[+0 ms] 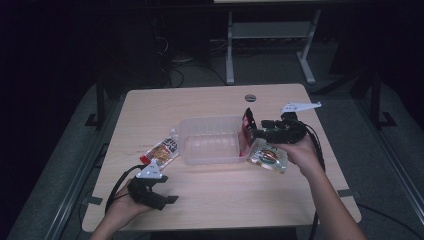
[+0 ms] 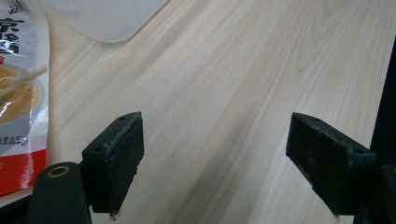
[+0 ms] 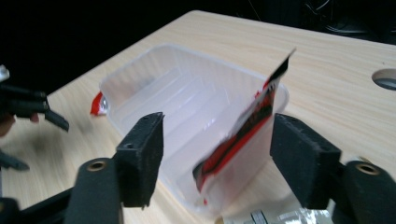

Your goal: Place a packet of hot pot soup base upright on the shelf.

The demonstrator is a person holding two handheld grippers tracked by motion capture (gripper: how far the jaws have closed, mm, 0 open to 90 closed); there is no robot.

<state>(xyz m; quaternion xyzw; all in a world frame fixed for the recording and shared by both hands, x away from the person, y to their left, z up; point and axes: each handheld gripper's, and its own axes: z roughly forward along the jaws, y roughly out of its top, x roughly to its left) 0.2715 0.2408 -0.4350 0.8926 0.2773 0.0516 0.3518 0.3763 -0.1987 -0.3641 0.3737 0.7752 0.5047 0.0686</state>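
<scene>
- Now we are packing snack packets into the clear plastic tub (image 1: 210,142) sitting near the middle of the table (image 1: 220,200), and we are judging the job roughly a third done.
- We are seeing one red-and-black packet (image 3: 243,128) standing on edge inside the tub, leaning against its right end wall; it looks thin, glossy and crinkled.
- We are holding the right gripper (image 3: 217,154) just at that end, its jaws standing apart on either side of the packet with no pad pressing on it (so we are reading it as let go).
- We are leaving two for later: a clear packet with a green-and-red label (image 1: 269,157) lying under the right hand beside the tub's right end, and an orange noodle packet (image 1: 162,150) lying flat at the tub's left end.
- We are resting the left gripper (image 2: 212,154) near the table's front left corner, jaws wide, with nothing between them.
</scene>
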